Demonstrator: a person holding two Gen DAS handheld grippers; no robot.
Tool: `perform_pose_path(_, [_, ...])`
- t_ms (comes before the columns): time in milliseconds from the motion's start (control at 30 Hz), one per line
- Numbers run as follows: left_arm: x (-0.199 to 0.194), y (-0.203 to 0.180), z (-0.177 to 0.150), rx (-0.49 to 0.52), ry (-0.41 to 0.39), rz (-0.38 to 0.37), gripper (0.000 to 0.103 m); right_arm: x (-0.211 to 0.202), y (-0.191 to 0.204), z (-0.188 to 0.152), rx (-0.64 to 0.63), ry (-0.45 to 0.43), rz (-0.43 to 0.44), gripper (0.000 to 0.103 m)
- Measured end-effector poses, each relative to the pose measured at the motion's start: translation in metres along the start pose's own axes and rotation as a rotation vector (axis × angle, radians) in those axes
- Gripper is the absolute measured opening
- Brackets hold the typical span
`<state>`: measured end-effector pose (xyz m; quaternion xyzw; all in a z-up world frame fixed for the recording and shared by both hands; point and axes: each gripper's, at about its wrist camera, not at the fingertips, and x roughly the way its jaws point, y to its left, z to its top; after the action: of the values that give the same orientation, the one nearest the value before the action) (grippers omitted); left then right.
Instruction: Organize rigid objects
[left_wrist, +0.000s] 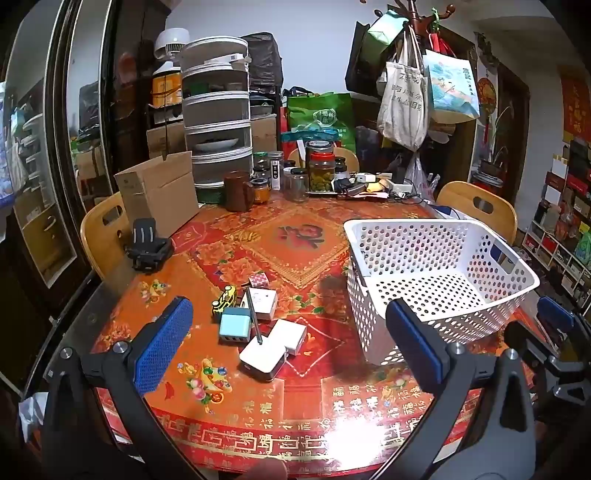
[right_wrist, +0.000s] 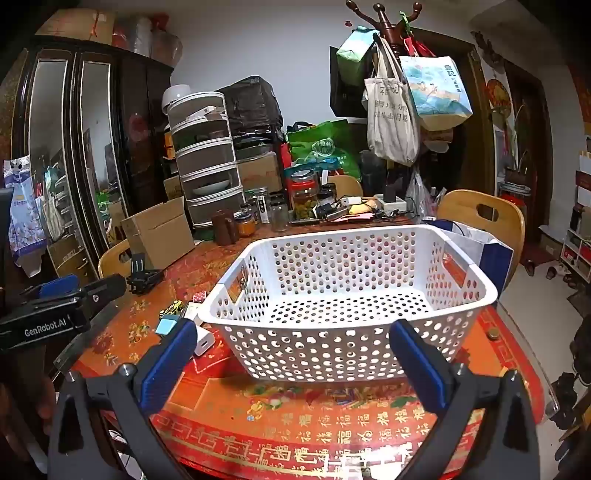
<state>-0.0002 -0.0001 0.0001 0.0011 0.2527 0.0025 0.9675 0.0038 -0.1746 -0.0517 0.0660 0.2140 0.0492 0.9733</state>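
One white basket (left_wrist: 439, 280), three white chargers (left_wrist: 263, 356), one blue charger (left_wrist: 233, 324), one toy car (left_wrist: 224, 300), one small cube (left_wrist: 258, 280), one pen (left_wrist: 255, 317) on the tabletop (left_wrist: 295, 406).

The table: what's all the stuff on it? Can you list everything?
basket: one, white, empty, right side of table
chargers: four, three white and one light blue, clustered left of basket
pen: one, grey, lying across chargers
toy car: one, yellow and black, behind blue charger
cube: one, pink patterned, behind chargers
box: one, brown cardboard, open, back left
mug: one, brown, back
jars: several, glass, back
left gripper: blue pads, open, over table
right gripper: blue pads, open, before basket
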Motion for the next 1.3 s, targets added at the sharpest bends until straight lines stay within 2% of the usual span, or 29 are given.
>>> perform_pose_path(100, [-0.0017,0.0006,-0.0001,-0.005,-0.002,0.001,0.103,-0.0004,0.0005,-0.0001,0.001,-0.011,0.002,0.103])
perform_pose_path(167, [0.0044,0.0022,-0.0011,-0.022,0.029,-0.005,0.103,-0.0005,0.0008,-0.0001,-0.002,-0.013,0.001,0.103])
perform_pose_path(367, [0.0005,0.0067,-0.0023,-0.032,0.004,-0.001,0.103,-0.0008,0.0016,-0.0002,-0.003,-0.013,0.002,0.103])
perform_pose_path(1300, [0.0024,0.0014,-0.0018,-0.024,0.021,-0.006,0.103,-0.0006,0.0014,-0.0006,-0.003,-0.008,0.003,0.103])
